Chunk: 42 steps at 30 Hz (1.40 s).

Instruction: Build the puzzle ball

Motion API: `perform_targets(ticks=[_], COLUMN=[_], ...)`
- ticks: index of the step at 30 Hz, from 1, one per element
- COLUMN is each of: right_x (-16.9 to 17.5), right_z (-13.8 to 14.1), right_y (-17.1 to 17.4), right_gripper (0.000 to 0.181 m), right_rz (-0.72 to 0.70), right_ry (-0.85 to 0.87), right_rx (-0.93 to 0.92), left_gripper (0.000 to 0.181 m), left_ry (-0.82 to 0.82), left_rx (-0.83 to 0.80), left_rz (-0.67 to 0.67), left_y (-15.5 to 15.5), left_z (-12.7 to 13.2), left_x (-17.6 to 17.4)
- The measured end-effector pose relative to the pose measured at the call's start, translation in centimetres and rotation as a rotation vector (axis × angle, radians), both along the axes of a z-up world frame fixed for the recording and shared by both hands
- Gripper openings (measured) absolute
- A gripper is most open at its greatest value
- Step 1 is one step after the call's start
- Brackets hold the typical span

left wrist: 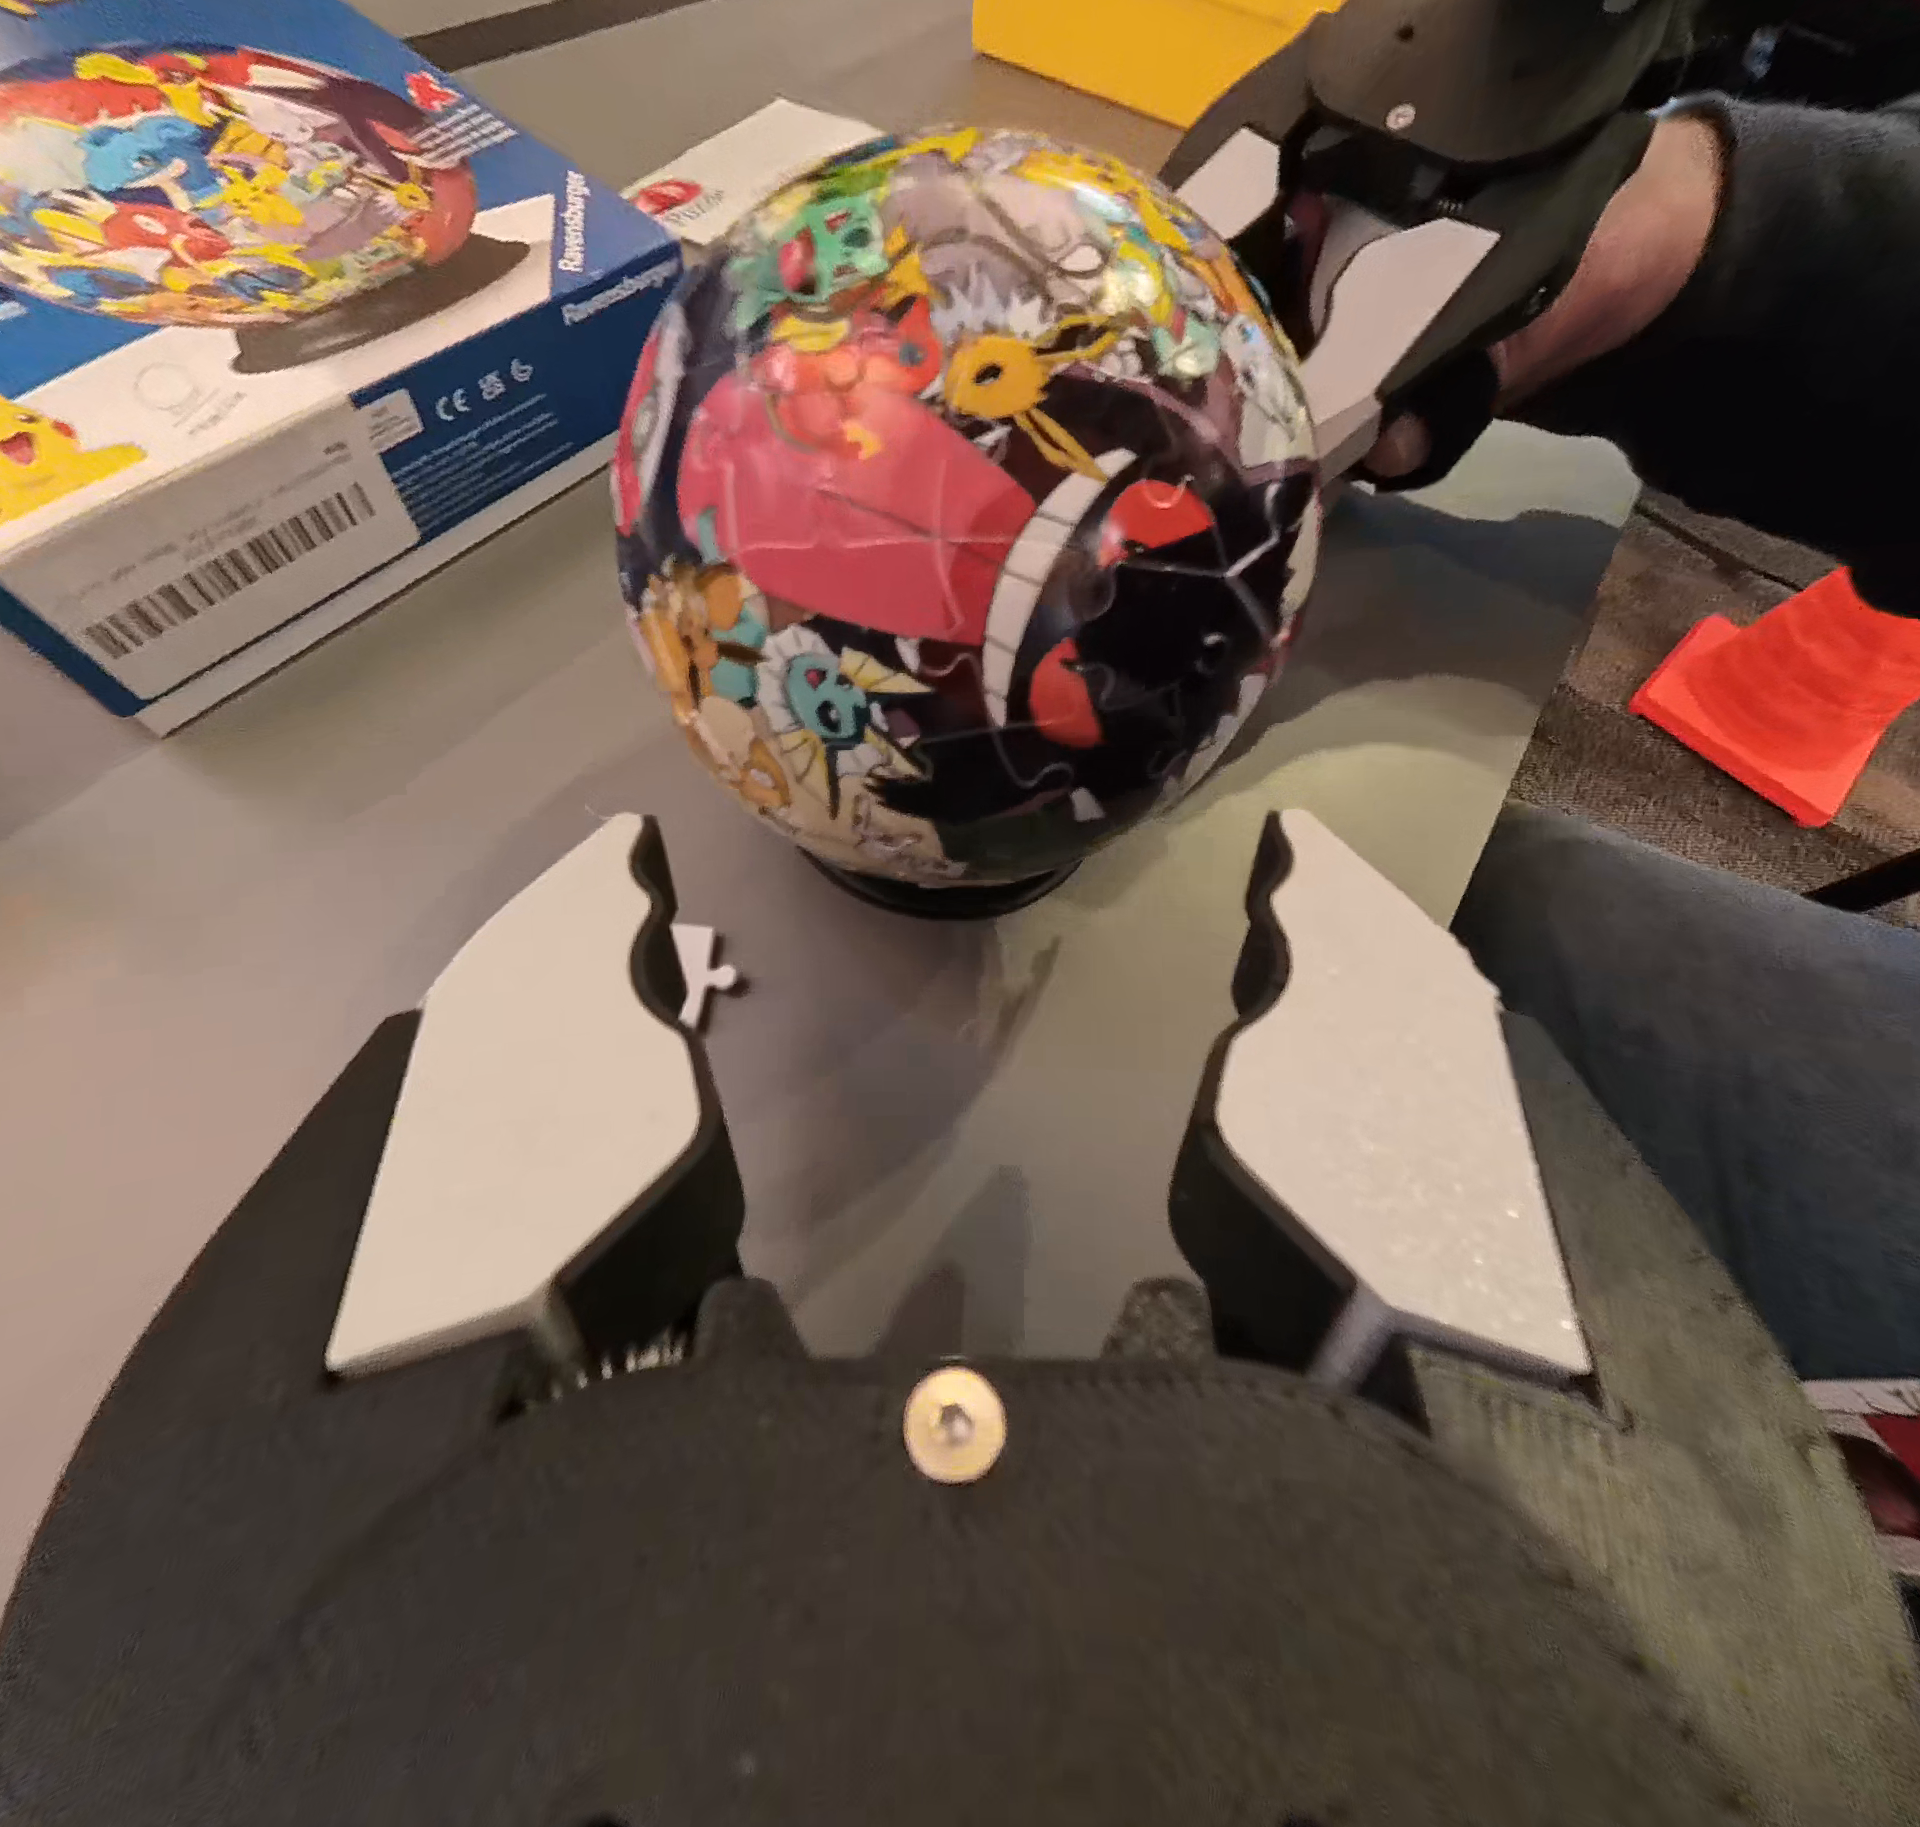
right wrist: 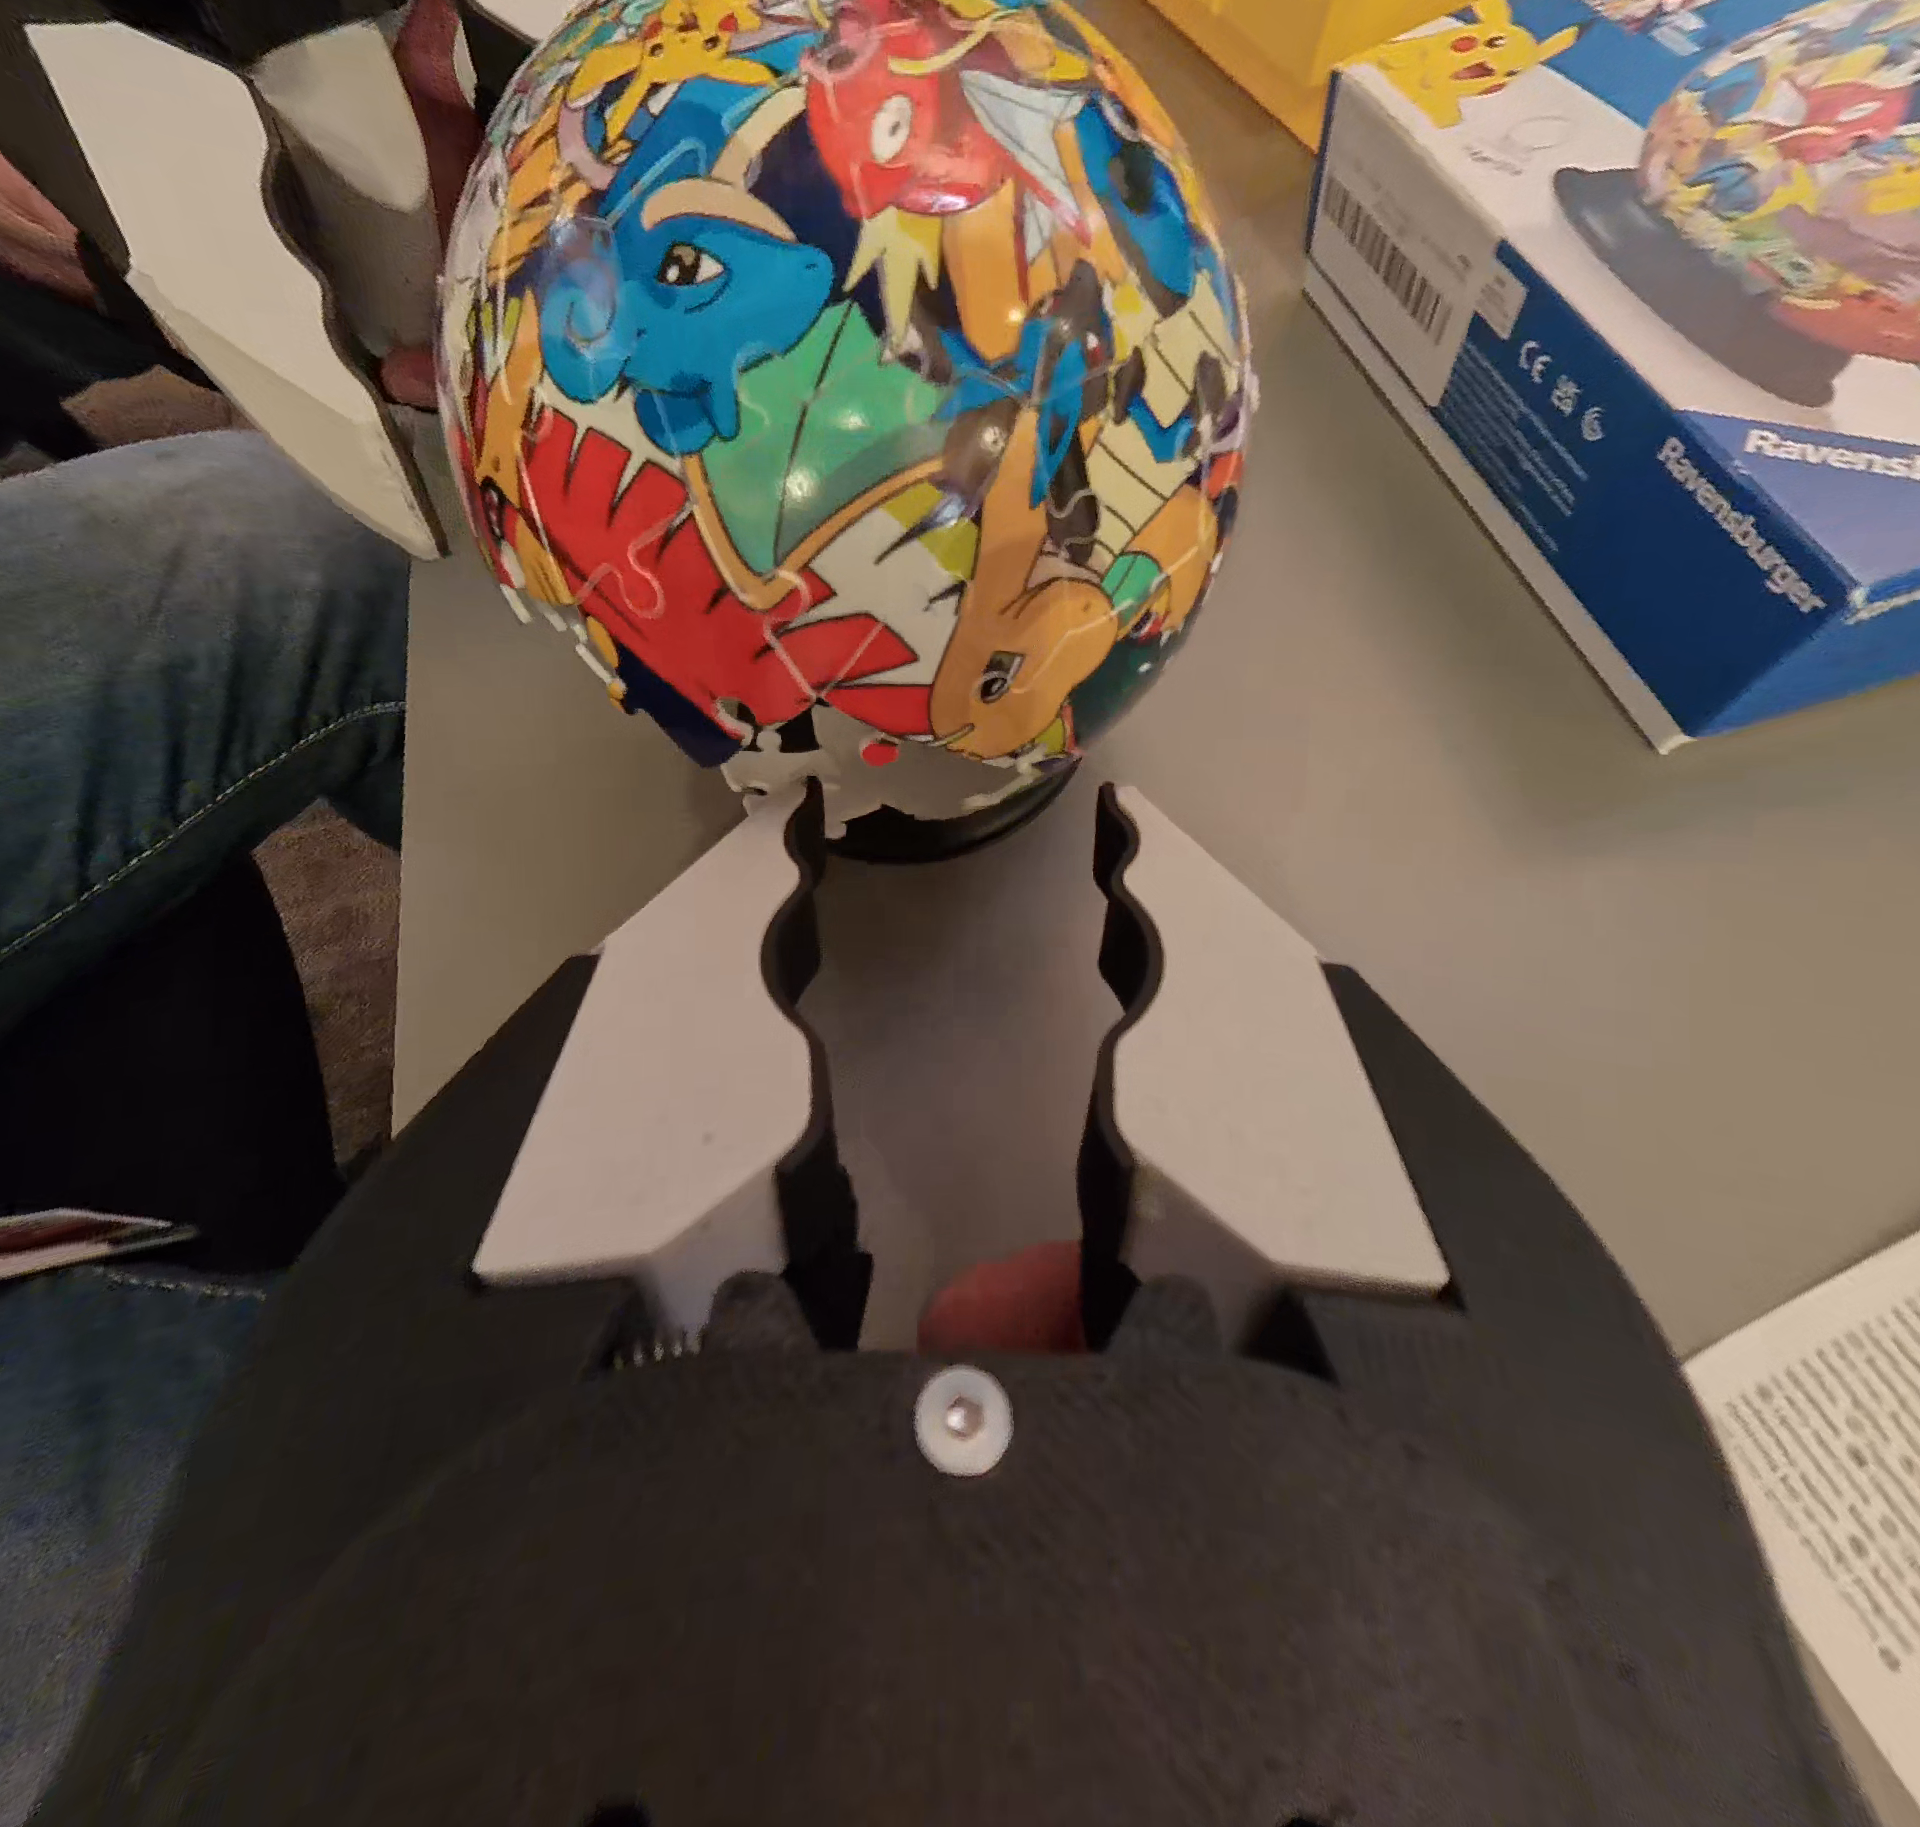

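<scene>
Nearest the lens in the left wrist view, our left gripper (left wrist: 956,904) hung low over the grey table (left wrist: 312,946), its jaws spread wide and holding nothing. Just inside its left finger, at about nine o'clock from the gap, lay one loose white piece (left wrist: 712,967) flat on the table. Straight ahead at twelve o'clock stood the ball (left wrist: 966,499) on its dark stand (left wrist: 935,884), upright and looking almost whole from this side. Our right gripper (left wrist: 1340,323) showed at two o'clock, close against the ball's far flank; we could not tell whether it touched. In the right wrist view its jaws stood apart with nothing between them, and its tips sat just beside the ball's lower edge at twelve o'clock. There the white rim near the stand looked ragged, with tabs showing, so we judged a gap was left low on the ball. The box (left wrist: 260,323) lay at ten o'clock in the left view, a yellow bin (left wrist: 1143,1) at one o'clock, and a printed leaflet (right wrist: 1829,1528) at four o'clock in the right view. We judged the build nearly done: most pieces were locked in, and the loose piece, perhaps a few more, remained to be fitted.
</scene>
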State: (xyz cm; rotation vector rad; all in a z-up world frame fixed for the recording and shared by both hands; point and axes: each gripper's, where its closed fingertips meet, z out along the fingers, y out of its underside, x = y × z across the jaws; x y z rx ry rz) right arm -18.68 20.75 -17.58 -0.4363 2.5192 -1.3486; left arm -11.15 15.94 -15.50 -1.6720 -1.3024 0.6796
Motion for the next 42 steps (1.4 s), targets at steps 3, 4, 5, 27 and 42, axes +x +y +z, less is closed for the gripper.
perform_targets(ticks=[3,4,5,27,42], right_x=[0.1,0.2,0.2,0.2,-0.7], right_z=[-0.2,-0.2,-0.2,0.8,6.2], right_y=[-0.3,-0.5,-0.7,-1.5,-3.4], right_gripper=[0.05,0.05,0.049,0.049,0.048], right_rz=[0.032,0.044,0.049,0.053,0.044], right_ry=[0.039,0.048,0.059,0.113,0.167], right_rx=[0.006,0.001,-0.002,-0.05,-0.096], left_gripper=[0.105,0.105,0.106,0.104,0.104], left_ry=[-0.006,-0.009,-0.013,0.009,0.082], left_rx=[-0.019,-0.019,-0.019,-0.029,-0.053], left_rz=[-0.001,0.001,0.01,0.075,0.076], left_y=[0.9,1.1,1.2,-0.3,-2.1], left_z=[-0.2,-0.3,-0.4,-0.1,4.6], left_x=[-0.4,-0.6,-0.8,-2.1,-3.2])
